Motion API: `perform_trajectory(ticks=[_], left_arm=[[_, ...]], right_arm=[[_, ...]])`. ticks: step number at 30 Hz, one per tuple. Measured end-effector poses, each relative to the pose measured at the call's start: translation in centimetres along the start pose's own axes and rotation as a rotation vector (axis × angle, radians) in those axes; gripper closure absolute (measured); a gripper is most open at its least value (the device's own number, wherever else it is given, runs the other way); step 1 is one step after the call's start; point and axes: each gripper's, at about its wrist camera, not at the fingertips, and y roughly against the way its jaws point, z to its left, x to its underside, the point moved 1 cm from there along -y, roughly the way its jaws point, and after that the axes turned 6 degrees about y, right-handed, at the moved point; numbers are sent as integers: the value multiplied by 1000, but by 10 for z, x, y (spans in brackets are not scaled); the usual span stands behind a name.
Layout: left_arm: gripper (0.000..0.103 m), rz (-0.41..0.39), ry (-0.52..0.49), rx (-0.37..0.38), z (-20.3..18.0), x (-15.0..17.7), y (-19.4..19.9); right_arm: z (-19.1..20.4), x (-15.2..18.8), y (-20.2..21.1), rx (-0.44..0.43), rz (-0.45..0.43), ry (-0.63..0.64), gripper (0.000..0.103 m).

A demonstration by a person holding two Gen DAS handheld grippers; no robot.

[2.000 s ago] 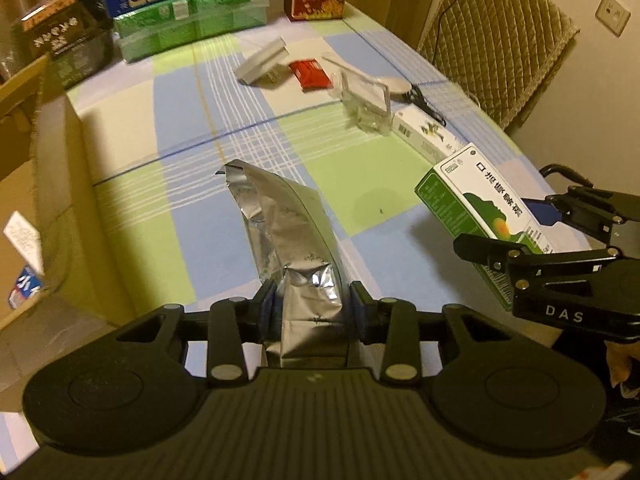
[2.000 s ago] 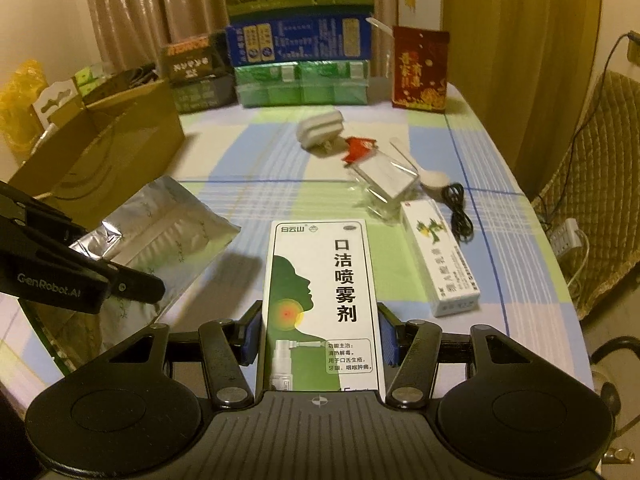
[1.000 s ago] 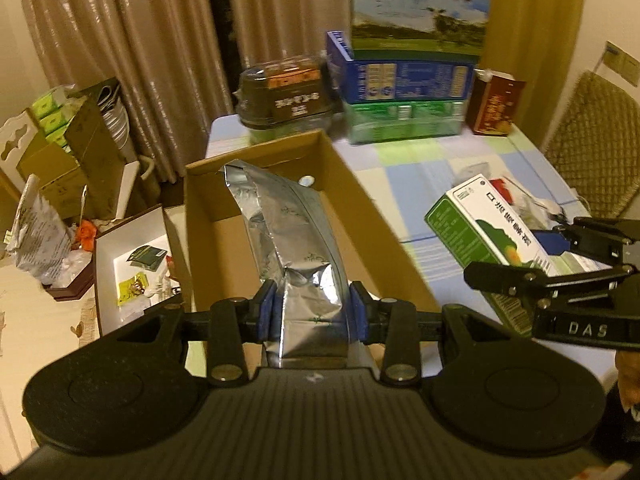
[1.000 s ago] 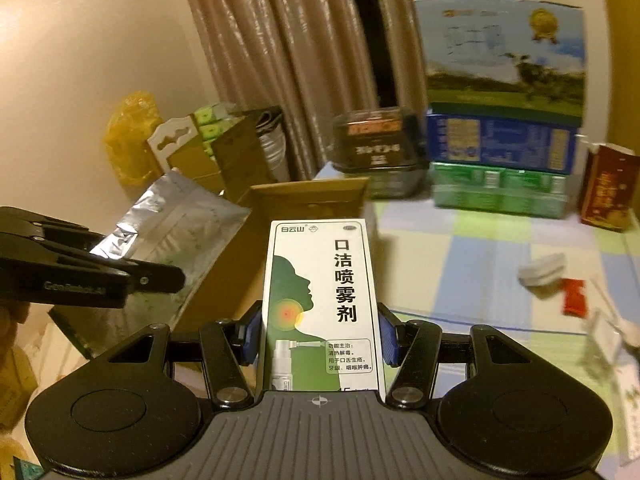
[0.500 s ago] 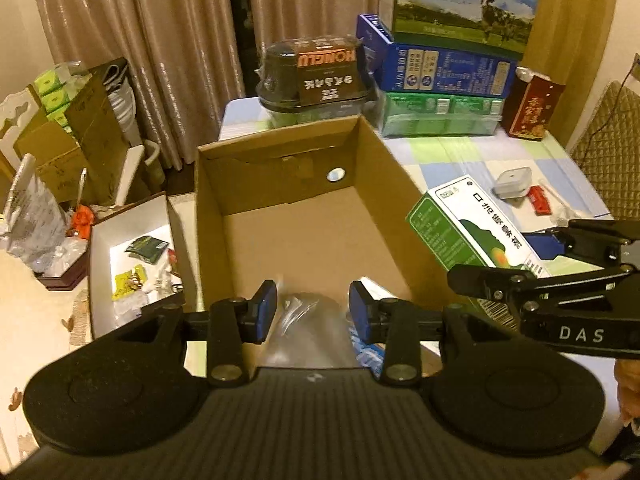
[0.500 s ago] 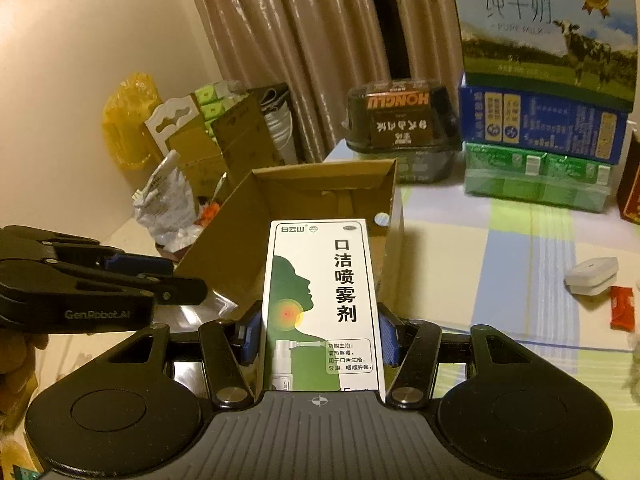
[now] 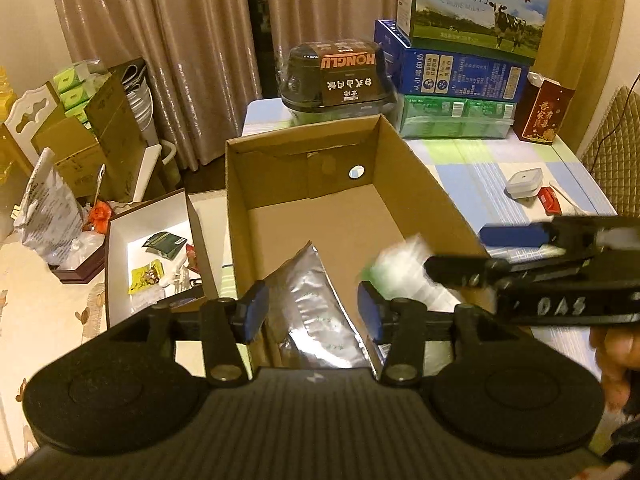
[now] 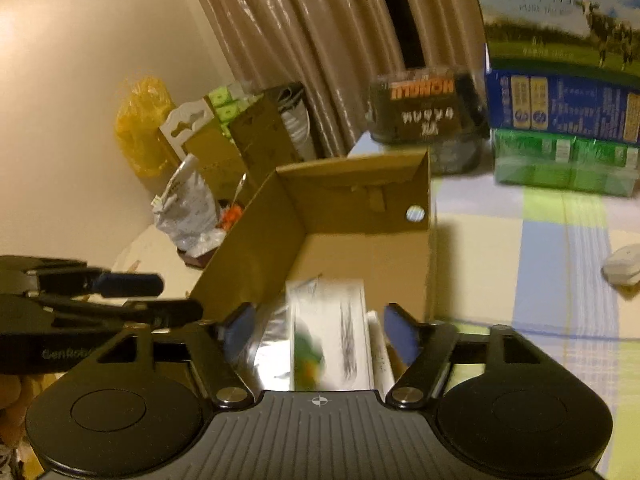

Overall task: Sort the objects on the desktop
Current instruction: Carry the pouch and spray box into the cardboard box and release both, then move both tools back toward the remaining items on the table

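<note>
1. The left tool [image 7: 312,310] is spread wide and holds nothing; the silver foil pouch [image 7: 316,312] lies below the gap between its blue pads, on the near floor of the cardboard box [image 7: 416,184], one corner pointing away toward the box's far wall.
2. The right tool [image 8: 316,326] is also wide open and empty. The green-and-white medicine carton [image 8: 332,344] shows blurred beneath it, apparently mid-drop or just landed in the box, its long axis running away from the tool toward the far wall. In the left wrist view the same carton is a pale green smear just right of the pouch.
3. Both tools hover over the near end of the box, side by side, the right tool crossing in from the right at about rim height. A hand [image 7: 616,352] grips its handle at the frame edge.
4. The remaining things lie to the right on the checked bench [image 7: 492,184]: a white flat case [image 7: 524,180] and a red packet [image 7: 550,200] beside it, well apart from the box.
5. Judged from this, the next pick lies off to the right and farther away, so the right tool is nearer; it would need to swing out across the box's right wall.
</note>
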Motion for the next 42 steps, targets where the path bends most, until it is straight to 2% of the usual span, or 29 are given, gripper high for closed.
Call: perform_trajectory(ticks=[6, 9, 15, 18, 22, 24, 29, 34, 42], left_arm=[[47, -19, 21, 12, -6, 10, 18], [36, -36, 21, 25, -18, 16, 30], [23, -74, 15, 50, -48, 30, 56], [16, -92, 16, 66, -64, 38, 68], [6, -121, 17, 85, -86, 51, 82], [1, -140, 15, 97, -98, 58, 89], [1, -162, -6, 122, -130, 74, 96], [1, -171, -24, 180, -162, 83, 99], [1, -175, -66, 228, -209, 88, 108]], right_arm=[[-14, 7, 30, 56, -29, -1, 29], [-22, 16, 52, 72, -46, -13, 26], [-31, 39, 99, 115, -70, -28, 19], [-34, 51, 123, 140, -84, -30, 14], [-37, 70, 156, 169, -102, -25, 2], [-40, 84, 172, 191, -105, -21, 2], [-62, 116, 204, 254, -89, -63, 2], [-83, 142, 235, 320, -92, -112, 2], [-108, 170, 282, 394, -127, -165, 2]])
